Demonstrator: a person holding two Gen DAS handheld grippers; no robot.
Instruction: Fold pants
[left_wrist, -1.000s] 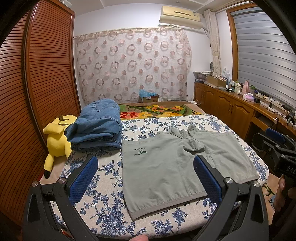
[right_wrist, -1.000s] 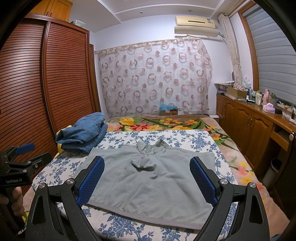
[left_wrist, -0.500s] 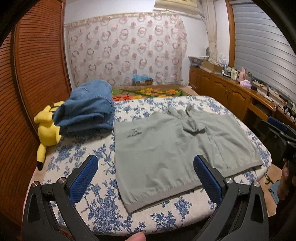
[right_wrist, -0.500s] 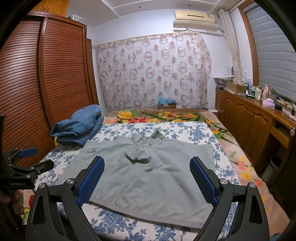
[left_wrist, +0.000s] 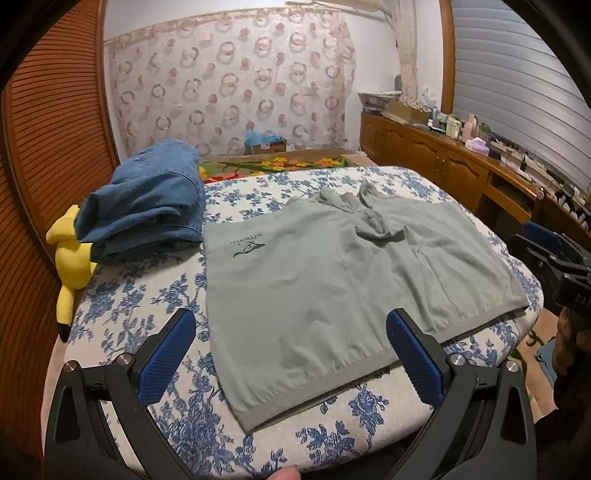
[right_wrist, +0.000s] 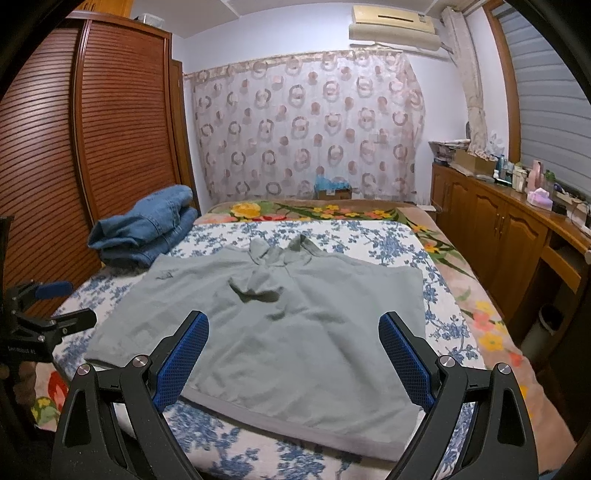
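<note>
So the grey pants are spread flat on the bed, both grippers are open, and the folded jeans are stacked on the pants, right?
Not quite. The left wrist view shows the folded jeans beside the grey pants on the bed, not stacked on them. Left gripper and right gripper are open.

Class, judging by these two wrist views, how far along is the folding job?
Done: blue jeans lie folded at the bed's far left. In hand: nothing; left gripper and right gripper hover open. Left: grey shorts lie flat, unfolded.
</note>
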